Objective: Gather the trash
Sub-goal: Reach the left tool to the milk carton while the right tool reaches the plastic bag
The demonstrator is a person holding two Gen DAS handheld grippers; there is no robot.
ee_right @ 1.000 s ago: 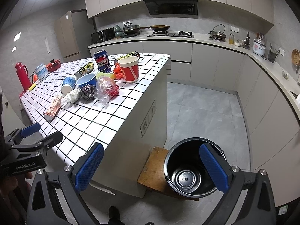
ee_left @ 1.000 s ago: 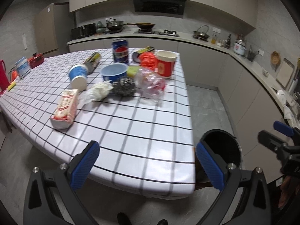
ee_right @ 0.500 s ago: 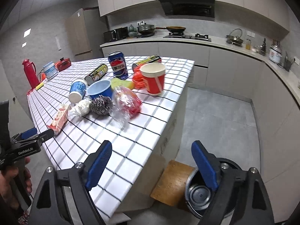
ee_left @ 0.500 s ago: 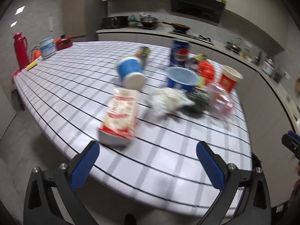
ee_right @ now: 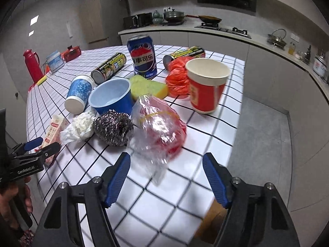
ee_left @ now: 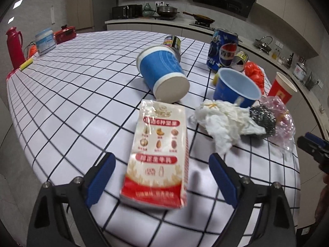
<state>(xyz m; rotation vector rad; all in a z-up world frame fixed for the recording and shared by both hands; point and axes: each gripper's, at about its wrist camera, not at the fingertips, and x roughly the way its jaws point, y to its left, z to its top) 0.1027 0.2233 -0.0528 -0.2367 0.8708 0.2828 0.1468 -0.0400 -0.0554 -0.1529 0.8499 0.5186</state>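
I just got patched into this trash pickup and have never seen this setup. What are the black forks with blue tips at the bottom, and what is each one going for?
There is no robot arm: a person holds one handheld gripper in each hand, and each picture comes from a camera on a gripper, looking out along its two blue-padded fingers.

In the left wrist view, the left gripper has a milk carton lying flat between its jaws, which are closing but not yet pressing on it. In the right wrist view, the right gripper is closing toward a clear plastic bag with something red inside; nothing is gripped yet.

Also on the checked table: a crumpled tissue, a steel scourer, a blue bowl, a red paper cup and a Pepsi can.
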